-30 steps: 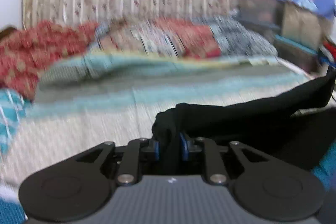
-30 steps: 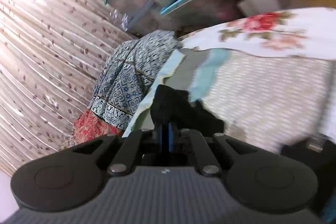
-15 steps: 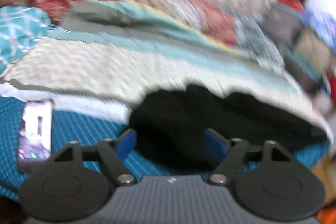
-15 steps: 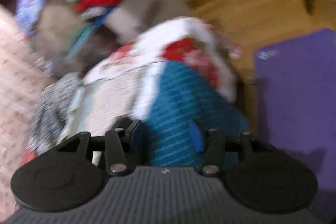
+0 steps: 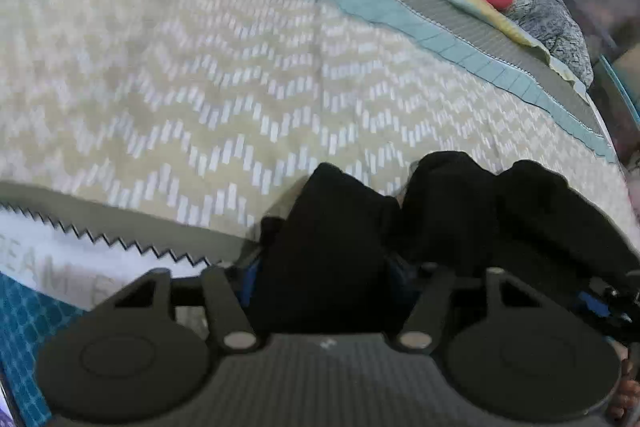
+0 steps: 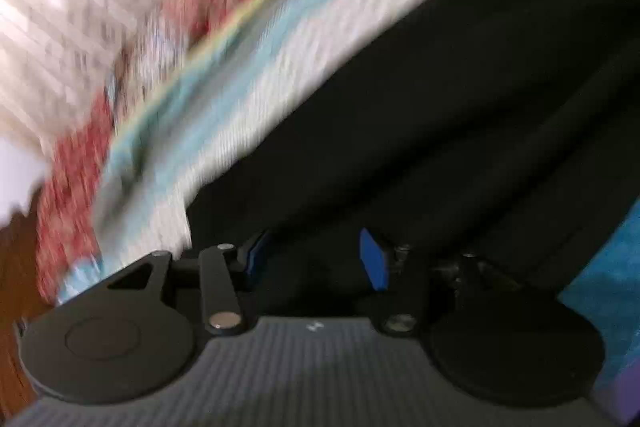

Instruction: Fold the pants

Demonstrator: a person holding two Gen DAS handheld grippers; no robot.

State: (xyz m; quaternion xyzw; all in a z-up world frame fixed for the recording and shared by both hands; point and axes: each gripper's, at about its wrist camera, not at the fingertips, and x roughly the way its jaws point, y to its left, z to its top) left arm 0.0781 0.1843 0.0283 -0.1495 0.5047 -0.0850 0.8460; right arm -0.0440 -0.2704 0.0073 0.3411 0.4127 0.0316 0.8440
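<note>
Black pants (image 5: 332, 247) hide left claw (image 5: 324, 279) fingertips.

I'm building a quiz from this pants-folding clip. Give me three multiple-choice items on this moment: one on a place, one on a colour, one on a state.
1. Where do the pants lie?
A. on a wooden floor
B. on the zigzag-patterned bedspread
C. inside a plastic bin

2. What colour are the pants?
A. black
B. red
C. white

3. How does the left gripper stand?
A. fingers spread apart, with pants fabric between them
B. shut on a phone
C. out of view

Answers:
1. B, the dark cloth rests on the cream zigzag cover.
2. A, it looks uniformly black in both wrist views.
3. A, the blue pads sit wide apart on either side of the fabric; the right gripper is open too.
</note>
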